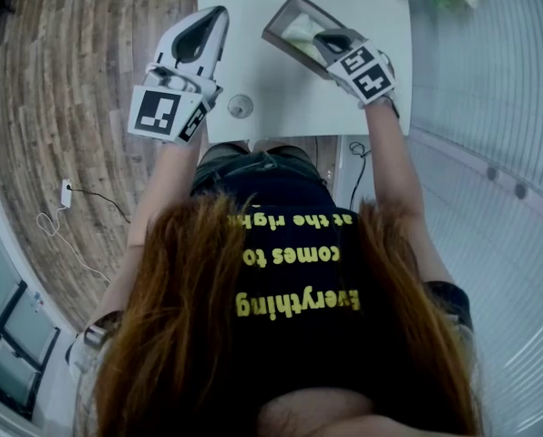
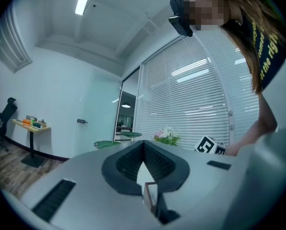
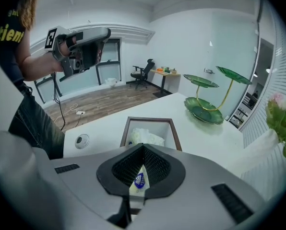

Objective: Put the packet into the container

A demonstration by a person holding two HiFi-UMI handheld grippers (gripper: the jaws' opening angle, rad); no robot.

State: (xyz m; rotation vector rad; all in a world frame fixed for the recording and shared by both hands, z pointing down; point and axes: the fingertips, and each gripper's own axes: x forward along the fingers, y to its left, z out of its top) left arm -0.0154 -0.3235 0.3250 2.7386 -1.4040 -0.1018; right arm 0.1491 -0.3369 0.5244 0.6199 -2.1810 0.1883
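Observation:
My right gripper [image 3: 143, 147] is shut on a small pale packet [image 3: 138, 180] with a blue round logo, pinched between its dark pads. It hangs just above the near end of the brown-rimmed rectangular container [image 3: 125, 131], which holds a crumpled white packet [image 3: 145, 137]. In the head view the right gripper [image 1: 326, 36] sits over the container [image 1: 285, 48] on the white table. My left gripper [image 1: 215, 15] is held level in the air at the table's left edge, jaws together with nothing in them. Its tips [image 2: 144, 145] meet in its own view.
A round grommet [image 1: 240, 106] is set into the white table [image 1: 271, 107] near its front edge. A green leaf-shaped tiered stand [image 3: 208, 104] and a bunch of flowers [image 3: 283, 114] stand at the far side. Wooden floor [image 1: 89, 62] lies left of the table.

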